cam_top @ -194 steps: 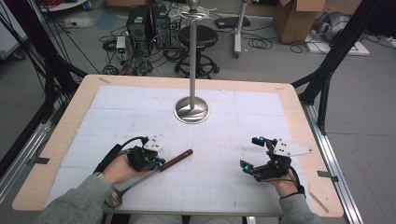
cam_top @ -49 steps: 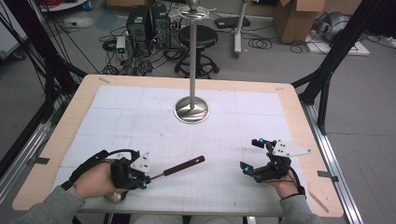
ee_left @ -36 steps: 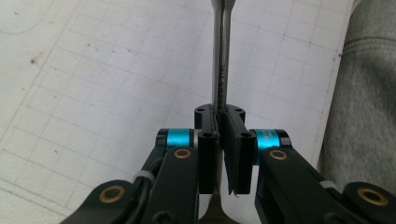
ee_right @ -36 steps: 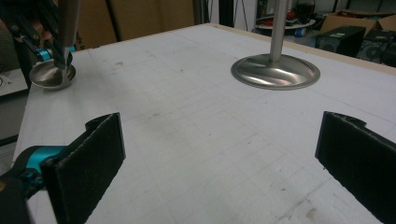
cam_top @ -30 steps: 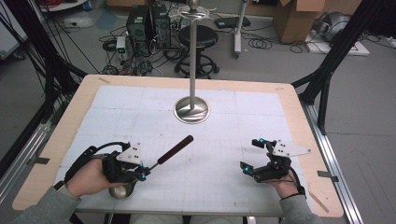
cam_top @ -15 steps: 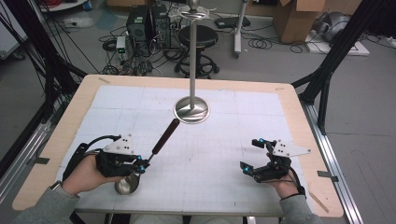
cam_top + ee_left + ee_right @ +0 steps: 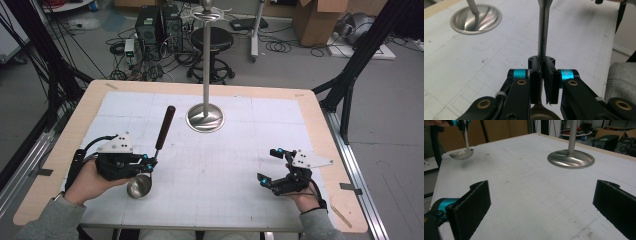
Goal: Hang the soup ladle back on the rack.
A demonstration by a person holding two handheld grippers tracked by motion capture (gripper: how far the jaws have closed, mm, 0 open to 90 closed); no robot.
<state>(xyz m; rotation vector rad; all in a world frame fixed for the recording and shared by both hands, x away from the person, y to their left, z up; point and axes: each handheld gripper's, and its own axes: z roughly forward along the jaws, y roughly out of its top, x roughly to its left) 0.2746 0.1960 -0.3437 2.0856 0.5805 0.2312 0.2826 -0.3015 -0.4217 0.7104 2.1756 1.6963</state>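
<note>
Ladle [image 7: 150, 165] held up over the desk [image 7: 210, 165], near its left front

The left hand-held gripper [image 7: 543, 72] squeezes the thin metal stem so the dark handle points up toward the stand [image 7: 205, 116], maybe to hang it there; the shiny round bowl hangs low; the right hand-held gripper [image 7: 274, 167] rests wide open, holding nothing

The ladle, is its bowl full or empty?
Empty. In the high view the ladle shows a bare shiny bowl, gripped by its shaft in the left gripper above the table.
</note>
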